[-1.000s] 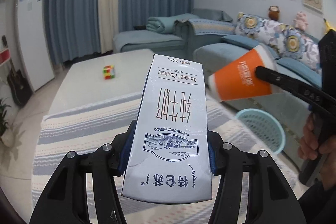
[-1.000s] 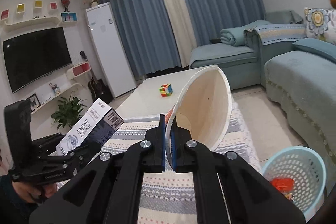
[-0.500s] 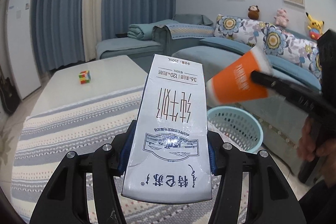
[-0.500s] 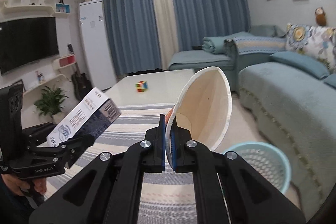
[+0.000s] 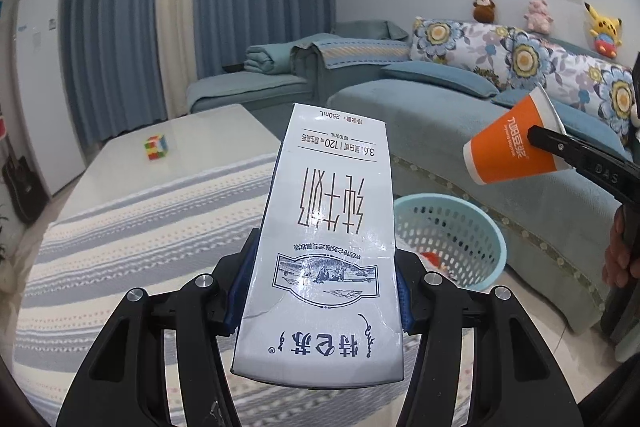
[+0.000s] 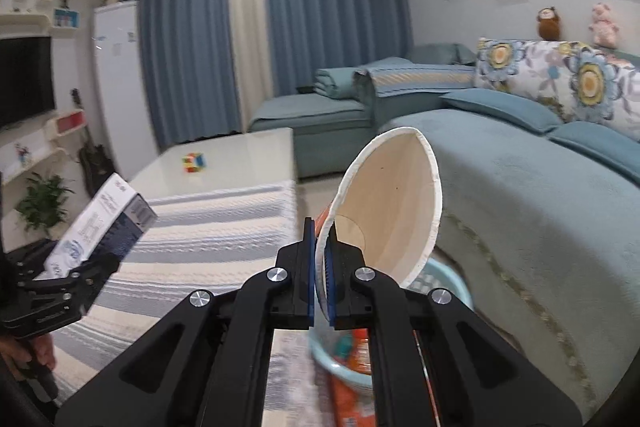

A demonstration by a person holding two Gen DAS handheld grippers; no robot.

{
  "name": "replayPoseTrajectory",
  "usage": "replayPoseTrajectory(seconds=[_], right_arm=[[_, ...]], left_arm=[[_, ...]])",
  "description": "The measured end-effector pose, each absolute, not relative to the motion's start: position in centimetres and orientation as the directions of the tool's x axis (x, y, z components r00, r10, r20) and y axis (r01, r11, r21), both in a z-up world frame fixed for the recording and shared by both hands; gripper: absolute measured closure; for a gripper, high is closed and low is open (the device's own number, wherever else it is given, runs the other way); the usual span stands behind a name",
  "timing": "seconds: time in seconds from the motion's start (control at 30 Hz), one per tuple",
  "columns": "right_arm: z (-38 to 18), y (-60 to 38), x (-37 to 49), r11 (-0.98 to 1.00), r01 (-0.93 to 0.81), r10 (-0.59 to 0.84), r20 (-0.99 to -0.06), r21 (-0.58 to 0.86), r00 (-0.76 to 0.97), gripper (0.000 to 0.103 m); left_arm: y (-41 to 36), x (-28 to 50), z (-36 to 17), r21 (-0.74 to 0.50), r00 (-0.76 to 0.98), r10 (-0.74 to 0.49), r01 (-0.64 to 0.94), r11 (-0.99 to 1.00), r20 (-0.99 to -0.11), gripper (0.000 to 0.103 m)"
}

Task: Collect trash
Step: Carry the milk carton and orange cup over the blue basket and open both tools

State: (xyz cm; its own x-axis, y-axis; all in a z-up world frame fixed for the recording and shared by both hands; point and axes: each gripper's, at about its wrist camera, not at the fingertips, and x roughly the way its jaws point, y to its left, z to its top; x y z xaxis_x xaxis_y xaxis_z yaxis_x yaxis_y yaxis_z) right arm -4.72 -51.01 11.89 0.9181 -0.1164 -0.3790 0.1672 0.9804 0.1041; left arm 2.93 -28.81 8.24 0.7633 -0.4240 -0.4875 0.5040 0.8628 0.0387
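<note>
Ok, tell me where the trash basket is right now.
The light blue basket stands on the floor between the striped table and the sofa, right of the milk carton in the left wrist view.

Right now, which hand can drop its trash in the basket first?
Probably the right. The right gripper pinches the paper cup by its rim almost directly over the blue basket. The left gripper holds the milk carton further back, over the striped cloth.
</note>
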Motion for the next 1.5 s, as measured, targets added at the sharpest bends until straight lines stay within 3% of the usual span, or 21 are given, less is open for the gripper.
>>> replayPoseTrajectory(seconds=[0.2,0.6,0.87,1.5], right_arm=[[10.3,-54.3,-3.7,0.964,0.248,-0.187,-0.414,0.098,0.891,0.100],[8.8,-58.0,0.2,0.942,0.323,-0.244,-0.472,0.091,0.847,0.100],[7.7,-60.4,1.3,0.918,0.356,-0.226,-0.508,0.174,0.831,0.100],[2.1,-63.9,7.1,0.882,0.416,-0.166,-0.678,0.222,0.716,0.100]], left_arm=[[-33.5,2.6,7.4,0.097,0.738,-0.428,0.550,0.830,-0.521,0.050],[-40.6,4.0,5.1,0.095,0.710,-0.447,0.582,0.808,-0.544,0.050],[-44.5,7.3,2.6,0.000,0.644,-0.442,0.566,0.824,-0.624,0.050],[-52.9,12.3,-3.9,0.023,0.522,-0.344,0.575,0.818,-0.781,0.050]])
